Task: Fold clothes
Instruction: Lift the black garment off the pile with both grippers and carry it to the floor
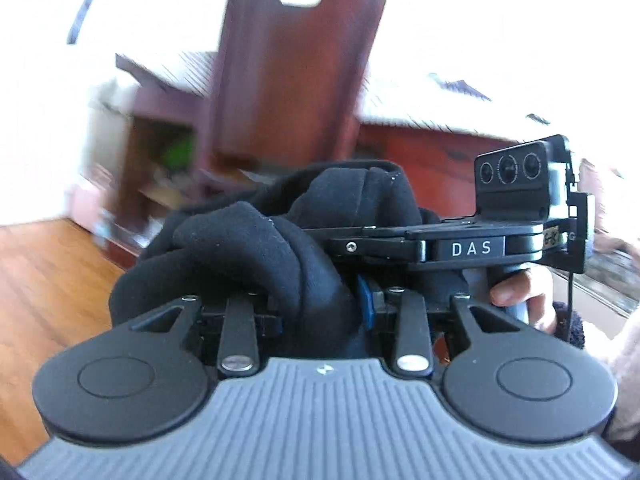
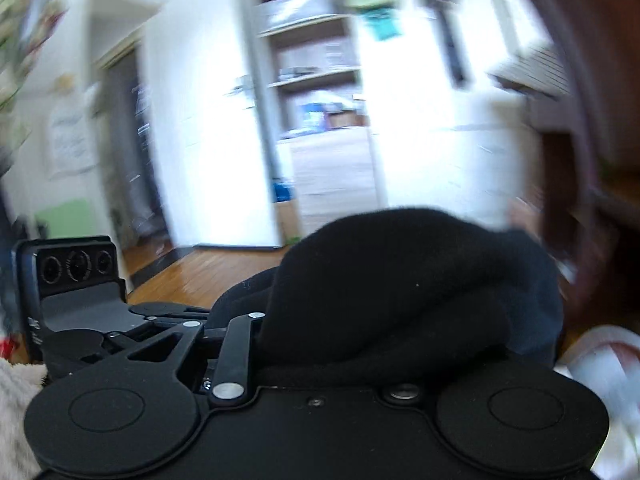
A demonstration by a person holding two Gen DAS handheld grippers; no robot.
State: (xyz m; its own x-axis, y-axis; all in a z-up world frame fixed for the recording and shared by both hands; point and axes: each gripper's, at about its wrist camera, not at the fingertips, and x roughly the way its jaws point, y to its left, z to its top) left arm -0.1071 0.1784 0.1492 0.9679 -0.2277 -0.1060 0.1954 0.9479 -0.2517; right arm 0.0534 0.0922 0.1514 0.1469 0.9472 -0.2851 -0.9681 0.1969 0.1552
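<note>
The black garment [image 1: 256,248] is bunched up in front of my left tongs [image 1: 320,304], lifted well clear of the wooden floor [image 1: 44,280]. Its thick folds pile over the fingers and run down between them, so these tongs are clamped on the cloth; a blue pad [image 1: 365,300] shows at its right edge. My right tongs [image 1: 472,248] come in from the right, side on, their tips buried in the same bundle, with my hand [image 1: 524,296] on the handle below. A red-brown chair back [image 1: 296,72] stands behind, blurred.

From my right tongs [image 2: 372,344], the garment [image 2: 400,288] heaps over the front and hides both fingers completely; the cloth seems gripped, though I cannot see the pads. My left tongs [image 2: 160,316] lie at the left, their tips reaching into the bundle. Shelves [image 2: 312,64] and a doorway are smeared with blur
</note>
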